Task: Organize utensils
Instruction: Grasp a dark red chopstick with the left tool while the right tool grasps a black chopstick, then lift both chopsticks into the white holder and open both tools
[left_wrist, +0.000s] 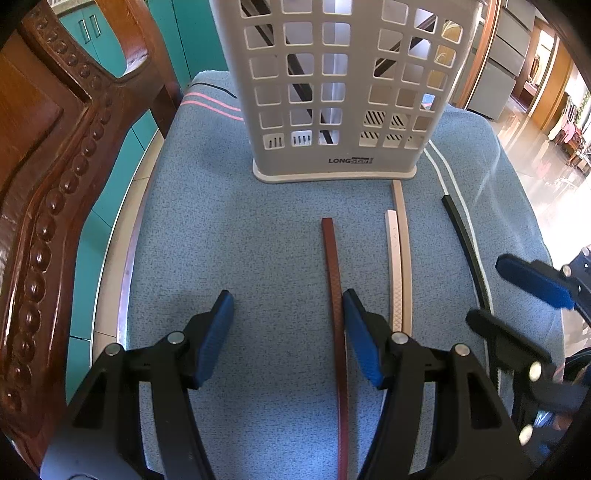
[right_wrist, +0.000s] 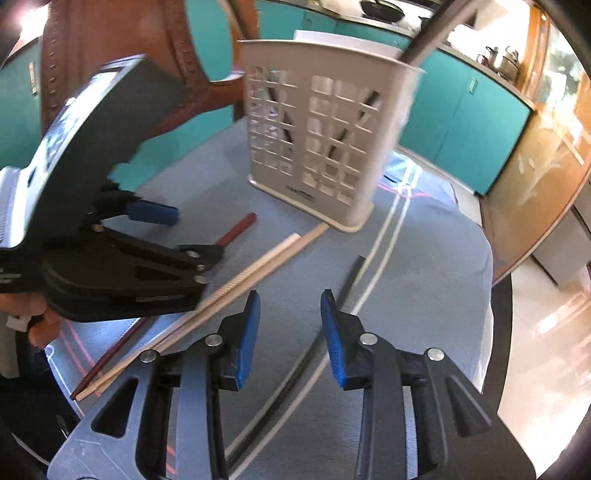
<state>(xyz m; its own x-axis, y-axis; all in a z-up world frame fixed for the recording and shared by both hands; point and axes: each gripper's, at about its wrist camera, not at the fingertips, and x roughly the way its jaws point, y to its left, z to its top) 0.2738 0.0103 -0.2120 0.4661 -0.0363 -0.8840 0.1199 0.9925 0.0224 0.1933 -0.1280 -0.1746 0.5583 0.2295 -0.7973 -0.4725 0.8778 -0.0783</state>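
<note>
I counted four chopsticks lying loose on the blue cloth: one reddish-brown chopstick (left_wrist: 335, 291), one black chopstick (left_wrist: 466, 240), and two pale ones, a cream chopstick (left_wrist: 393, 258) and a tan chopstick (left_wrist: 403, 229) just beside it. There was one slotted utensil holder (left_wrist: 340, 92) standing upright on the cloth, and through its grid I saw at least two dark sticks leaning inside; I could not tell the exact number. I had two sets of tongs in view, the left tongs (left_wrist: 288, 325) and the right tongs (right_wrist: 290, 332). One carved wooden chair (left_wrist: 48, 177) stood at the side.
</note>
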